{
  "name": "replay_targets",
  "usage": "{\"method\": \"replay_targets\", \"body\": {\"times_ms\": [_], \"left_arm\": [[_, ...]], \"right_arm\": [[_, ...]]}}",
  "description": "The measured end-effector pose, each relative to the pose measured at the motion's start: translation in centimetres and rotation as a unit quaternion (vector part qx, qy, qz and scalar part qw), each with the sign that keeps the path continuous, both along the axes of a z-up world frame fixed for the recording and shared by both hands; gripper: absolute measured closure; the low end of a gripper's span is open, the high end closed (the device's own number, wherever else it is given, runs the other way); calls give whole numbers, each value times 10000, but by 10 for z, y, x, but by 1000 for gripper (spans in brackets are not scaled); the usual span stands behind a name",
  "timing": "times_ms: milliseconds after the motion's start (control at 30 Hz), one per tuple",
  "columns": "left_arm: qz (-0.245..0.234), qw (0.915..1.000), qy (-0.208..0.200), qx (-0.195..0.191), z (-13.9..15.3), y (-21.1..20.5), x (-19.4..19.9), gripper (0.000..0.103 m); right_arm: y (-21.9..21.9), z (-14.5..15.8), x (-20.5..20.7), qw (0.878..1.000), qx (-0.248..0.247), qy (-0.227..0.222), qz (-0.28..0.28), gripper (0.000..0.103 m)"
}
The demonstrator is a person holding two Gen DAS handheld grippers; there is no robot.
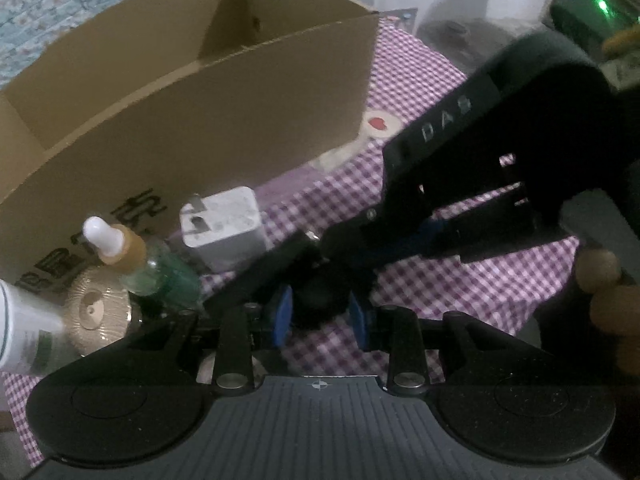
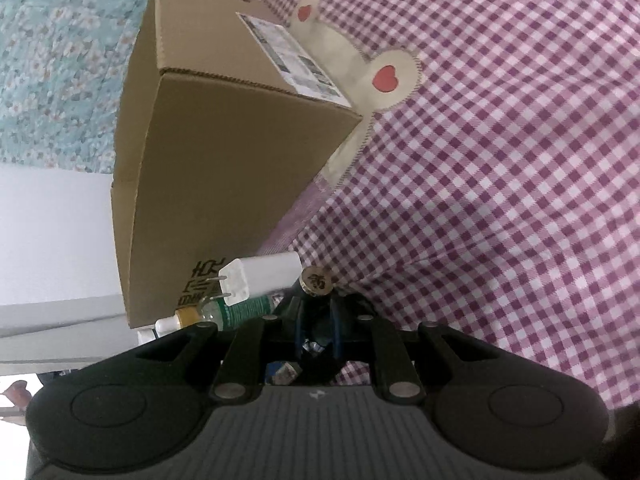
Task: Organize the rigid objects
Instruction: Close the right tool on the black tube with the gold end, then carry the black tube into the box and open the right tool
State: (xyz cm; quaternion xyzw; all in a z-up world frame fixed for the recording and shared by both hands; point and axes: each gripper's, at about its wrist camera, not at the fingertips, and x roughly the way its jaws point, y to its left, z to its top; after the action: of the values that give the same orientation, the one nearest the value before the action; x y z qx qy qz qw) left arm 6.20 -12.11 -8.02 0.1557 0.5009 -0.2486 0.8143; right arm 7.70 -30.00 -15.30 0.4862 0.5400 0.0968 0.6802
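Sorting has barely begun, we judge: our right tongs point(image 2: 316, 312) clench a dark gold-capped bottle point(image 2: 316, 280), left tongs point(image 1: 320, 316) gape beside it; charger point(image 1: 222, 222) and dropper bottle point(image 1: 160, 272) wait left, outside the cardboard box point(image 1: 192, 120).

Your left wrist view sits low over the checked cloth point(image 1: 420, 280), facing the long side of the box point(image 1: 200, 128) from close by. Your right wrist view looks along the same cloth toward a box point(image 2: 224, 160) corner, also close. Both views share the box, the charger point(image 1: 222, 226) point(image 2: 260, 276) and the dropper bottle point(image 1: 132, 256) point(image 2: 224, 312) beside it.
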Motion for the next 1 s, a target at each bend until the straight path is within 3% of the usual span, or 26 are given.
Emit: {"method": "replay_targets", "body": {"times_ms": [167, 333, 467, 600, 767, 933, 1000], "left_arm": [[-100, 9998, -103, 116, -2, -3, -2, 72], [-160, 9997, -74, 152, -3, -5, -4, 70], [-189, 9994, 274, -48, -5, -4, 2, 70], [-182, 9998, 117, 54, -4, -6, -1, 70], [-116, 9997, 220, 85, -10, -10, 5, 70], [-30, 9998, 158, 108, -11, -15, 5, 73], [-7, 9998, 156, 131, -10, -16, 4, 78]], "right_arm": [[-13, 12, -15, 9999, 18, 60, -137, 66], [-8, 1, -18, 9995, 133, 242, -159, 64], [-4, -7, -14, 9991, 259, 227, -259, 64], [-4, -3, -13, 9994, 217, 62, -278, 64], [-4, -6, -14, 9995, 201, -17, -252, 66], [3, -8, -13, 9997, 73, -176, -124, 76], [11, -10, -13, 9998, -20, -212, -64, 85]]}}
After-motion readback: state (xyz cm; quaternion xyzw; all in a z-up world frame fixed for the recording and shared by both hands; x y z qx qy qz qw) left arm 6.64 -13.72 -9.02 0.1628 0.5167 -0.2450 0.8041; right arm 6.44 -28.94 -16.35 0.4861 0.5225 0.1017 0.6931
